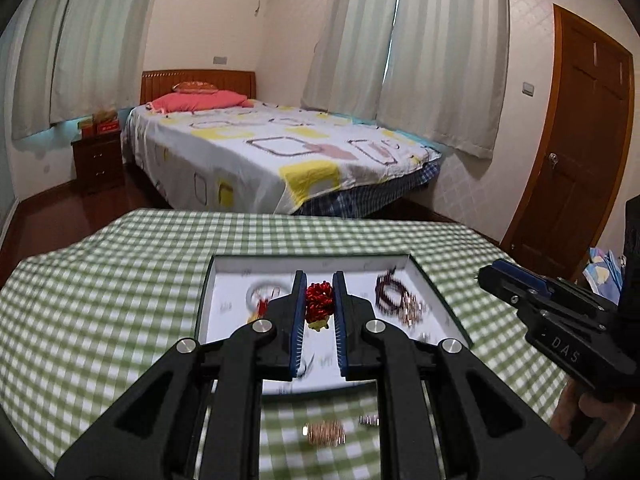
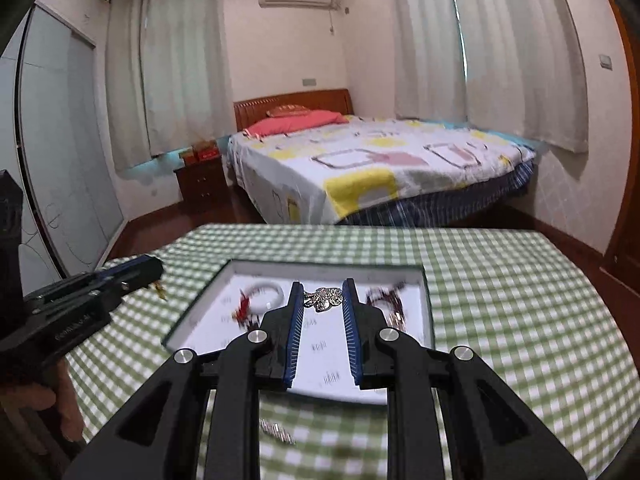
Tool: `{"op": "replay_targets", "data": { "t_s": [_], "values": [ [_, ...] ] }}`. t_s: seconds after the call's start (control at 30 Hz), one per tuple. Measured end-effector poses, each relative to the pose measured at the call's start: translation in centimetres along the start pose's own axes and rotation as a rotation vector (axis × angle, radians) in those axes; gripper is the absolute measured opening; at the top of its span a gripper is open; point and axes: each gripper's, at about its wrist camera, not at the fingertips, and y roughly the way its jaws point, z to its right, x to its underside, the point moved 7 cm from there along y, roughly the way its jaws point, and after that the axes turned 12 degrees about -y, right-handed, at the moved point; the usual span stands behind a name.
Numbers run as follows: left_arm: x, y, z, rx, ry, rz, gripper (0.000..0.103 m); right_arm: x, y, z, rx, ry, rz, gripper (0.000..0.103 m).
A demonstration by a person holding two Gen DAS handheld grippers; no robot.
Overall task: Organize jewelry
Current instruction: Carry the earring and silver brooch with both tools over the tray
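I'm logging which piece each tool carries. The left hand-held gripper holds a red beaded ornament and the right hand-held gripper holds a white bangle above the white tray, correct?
Not quite. The right hand-held gripper holds a silver flower-shaped pendant, as the right wrist view shows; the white bangle lies in the white tray. The left hand-held gripper does hold the red beaded ornament.

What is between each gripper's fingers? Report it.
Left gripper: a red beaded ornament, in the left wrist view. Right gripper: a silver flower pendant, in the right wrist view.

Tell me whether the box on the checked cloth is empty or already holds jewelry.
Holds jewelry. Inside the box lie a white bangle with a red tassel and dark beaded bracelets; more pieces remain on the cloth.
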Motion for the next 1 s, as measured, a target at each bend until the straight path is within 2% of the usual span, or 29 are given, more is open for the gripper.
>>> {"op": "replay_targets", "data": {
  "t_s": [0.13,0.3,0.63,0.93,1.0],
  "values": [
    [-1.2,2.5,0.7,0.015,0.007,0.013,0.013,-1.7,2.1,-0.3,-0.006,-0.012,0.024,0.021],
    [-1.3,6.3,1.0,0.018,0.014,-0.009,0.013,-1.6,5.6,-0.2,-0.016,-0.015,0.013,0.021],
    [1.6,14.3,-1.1,-0.033,0.005,-0.108,0.013,1.7,13.4,0.7,-0.019,0.020,-0.111,0.021],
    [3.2,17.9,-2.4,-0.078,-0.011,-0.189,0.014,3.2,17.0,0.3,-0.043,0.008,-0.207,0.021],
    [3.3,18.2,-2.6,-0.082,-0.015,-0.194,0.018,3.2,17.1,0.2,-0.039,0.002,-0.212,0.021]
  ]
}}
